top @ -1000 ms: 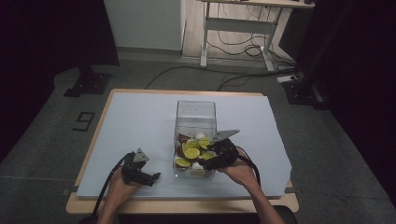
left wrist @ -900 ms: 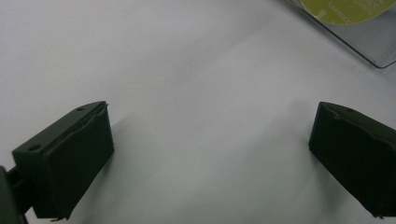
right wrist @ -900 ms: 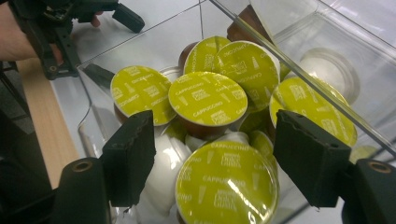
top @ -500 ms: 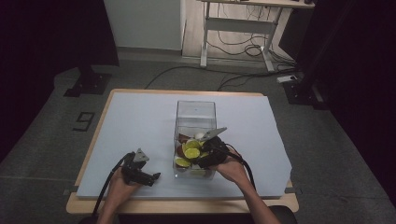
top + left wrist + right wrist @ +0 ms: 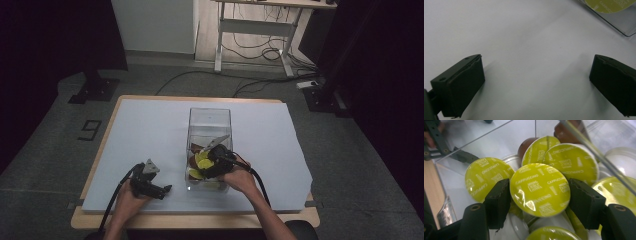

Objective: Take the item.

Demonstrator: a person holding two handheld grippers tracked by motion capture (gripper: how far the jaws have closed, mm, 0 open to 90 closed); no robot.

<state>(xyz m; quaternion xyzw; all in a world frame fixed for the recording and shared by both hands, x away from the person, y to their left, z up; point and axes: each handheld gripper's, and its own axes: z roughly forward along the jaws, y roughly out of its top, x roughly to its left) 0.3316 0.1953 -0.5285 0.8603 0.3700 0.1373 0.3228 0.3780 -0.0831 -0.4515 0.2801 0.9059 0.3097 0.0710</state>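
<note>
A person is sitting at a wooden tabletop (image 5: pixel 100 150) covered by a pale sheet (image 5: pixel 150 130), holding a two-jaw tool in each hand.

The right tool (image 5: pixel 212 162) is reaching down into a clear plastic box (image 5: pixel 210 117) that is standing near the middle of the sheet, toward the person's edge. The box is holding a heap of coffee capsules, most with yellow-green foil lids printed "Cappuccino", some with brown bodies showing and a few with pale lids. Seen from the right tool (image 5: pixel 540 195) itself, its two black jaws have just been closing, and they are now sitting tight against both sides of one yellow-lidded capsule (image 5: pixel 540 190), gripping it by its rim. This capsule is lying on top of the heap inside the box, lid facing up, with another yellow capsule (image 5: pixel 485 178) just beside it.

The left tool (image 5: pixel 150 185) is resting on the sheet near the person's edge, left of the box and apart from it. Seen along the left tool (image 5: pixel 536 82), its jaws are standing wide with nothing but bare sheet between them, and a corner of the box (image 5: pixel 621 25) is showing farther off.
</note>
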